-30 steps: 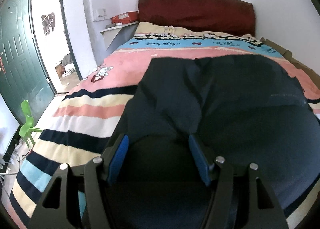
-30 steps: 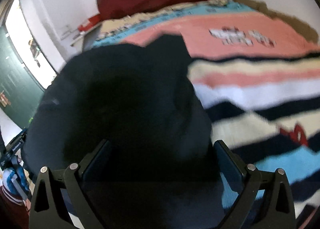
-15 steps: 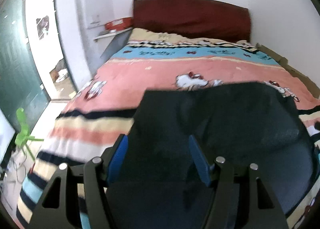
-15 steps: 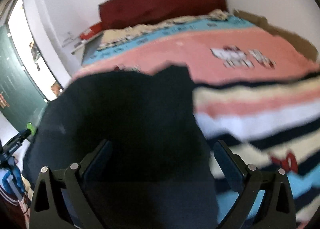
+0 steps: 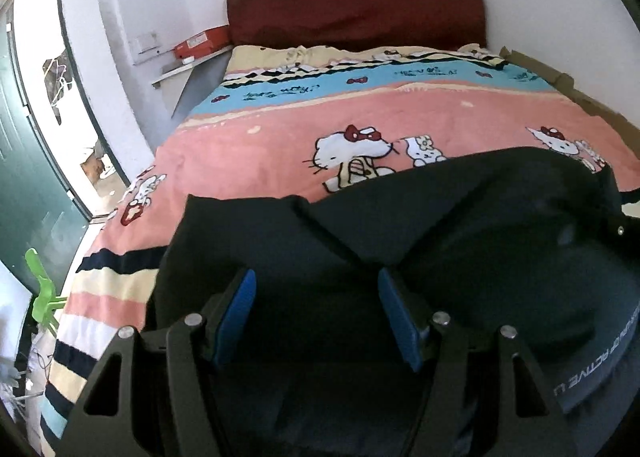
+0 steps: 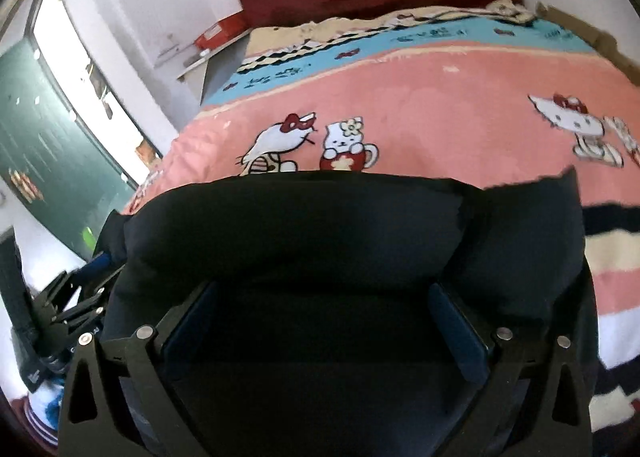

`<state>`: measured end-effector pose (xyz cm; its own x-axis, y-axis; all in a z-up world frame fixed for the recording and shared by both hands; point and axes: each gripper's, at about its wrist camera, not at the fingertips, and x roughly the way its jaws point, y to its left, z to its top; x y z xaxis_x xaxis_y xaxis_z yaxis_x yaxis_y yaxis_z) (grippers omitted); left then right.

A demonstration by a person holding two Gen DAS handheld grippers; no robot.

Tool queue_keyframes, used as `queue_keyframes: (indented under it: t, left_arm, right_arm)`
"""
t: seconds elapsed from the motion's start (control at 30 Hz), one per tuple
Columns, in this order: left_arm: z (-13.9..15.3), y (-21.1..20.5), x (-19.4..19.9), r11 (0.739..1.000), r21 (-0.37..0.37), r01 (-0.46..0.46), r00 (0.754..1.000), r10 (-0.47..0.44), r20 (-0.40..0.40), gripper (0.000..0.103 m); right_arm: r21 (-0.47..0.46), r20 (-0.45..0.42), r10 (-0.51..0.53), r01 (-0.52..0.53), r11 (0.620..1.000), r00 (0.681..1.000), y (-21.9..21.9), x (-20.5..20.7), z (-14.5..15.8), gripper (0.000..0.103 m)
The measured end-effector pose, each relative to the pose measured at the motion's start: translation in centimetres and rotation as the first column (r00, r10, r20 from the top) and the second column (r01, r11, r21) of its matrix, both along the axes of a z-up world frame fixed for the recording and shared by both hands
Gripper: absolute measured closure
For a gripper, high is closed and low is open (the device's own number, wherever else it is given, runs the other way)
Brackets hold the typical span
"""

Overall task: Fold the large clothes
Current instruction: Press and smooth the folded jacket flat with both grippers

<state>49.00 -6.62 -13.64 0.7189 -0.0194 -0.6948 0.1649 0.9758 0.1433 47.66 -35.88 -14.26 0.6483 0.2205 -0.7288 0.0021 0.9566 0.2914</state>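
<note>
Left wrist view: the left gripper point(image 5: 316, 293) has its blue pads set fairly wide, with the dark garment point(image 5: 460, 225) bunched between and beneath them; whether the pads press on the cloth cannot be told. Its far edge lies at twelve o'clock, over the pink cartoon-cat bedspread point(image 5: 280, 137). Right wrist view: the right gripper point(image 6: 324, 297) also stands wide, the same garment point(image 6: 320, 225) draped between its fingers; any grip cannot be told. A dark red headboard point(image 5: 356, 5) stands beyond.
</note>
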Motion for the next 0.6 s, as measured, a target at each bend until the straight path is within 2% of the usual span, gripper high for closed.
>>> queue_keyframes:
  t: [0.13, 0.4, 0.5, 0.6]
  left_arm:
    - [-0.1, 0.6, -1.4, 1.0, 0.002, -0.004, 1.0, 0.004, 0.0, 0.04]
    - [-0.4, 3.0, -4.3, 1.0, -0.015, -0.027, 1.0, 0.027, -0.007, 0.04]
    - [0.3, 3.7, -5.6, 0.999, -0.01, -0.044, 0.999, 0.044, 0.023, 0.04]
    - [1.1, 4.0, -7.5, 1.0, 0.001, -0.029, 0.997, 0.029, 0.071, 0.04]
  right_arm:
    - [-0.033, -0.004, -0.003, 0.003, 0.999, 1.0, -0.8, -1.2, -0.2, 0.003]
    - [-0.026, -0.034, -0.041, 0.04, 0.999, 0.999, -3.7, -5.3, -1.4, 0.003]
    - [-0.054, -0.027, -0.085, 0.083, 0.995, 0.996, -4.6, -6.9, -1.4, 0.003]
    - [-0.081, 0.028, -0.089, 0.091, 0.993, 0.996, -4.0, -8.7, 0.0, 0.003]
